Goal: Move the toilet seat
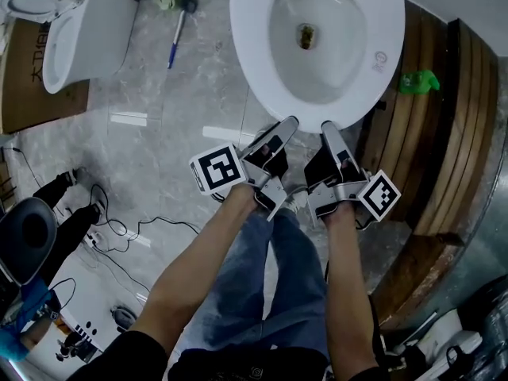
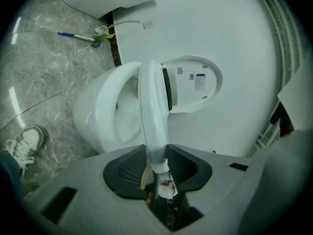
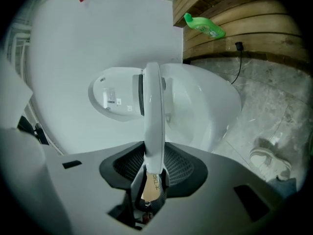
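1. We stand on a grey marbled tile floor (image 1: pixel 182 133) in front of a white wall, with curved wooden panelling (image 1: pixel 444 117) to our right.
2. The toilet seat (image 2: pixel 152 116) lies over the white toilet bowl (image 2: pixel 98 116) straight ahead of us. Its front edge points toward us and sits slightly clear of the bowl's rim. The lid (image 2: pixel 195 82) stands raised behind it.
3. Our left gripper (image 1: pixel 287 124) holds the seat's front edge on the left side. Its own view shows the rim wedged between the two jaws, with the pads pressed against it.
4. Our right gripper (image 1: pixel 327 127) has the same edge just beside it, on the right. Its jaws are likewise clamped on the rim.
5. The two grippers sit close together and point nearly level at the bowl.
6. A green bottle (image 1: pixel 418 80) rests on the wooden panelling, right of the bowl.
7. A second toilet (image 1: pixel 71 30) stands well to the left on a cardboard box (image 1: pixel 32 78). A blue-handled brush (image 1: pixel 178 26) lies on the floor between the two toilets.
8. A pale shoe (image 2: pixel 24 143) shows on the tiles near the bowl's base.
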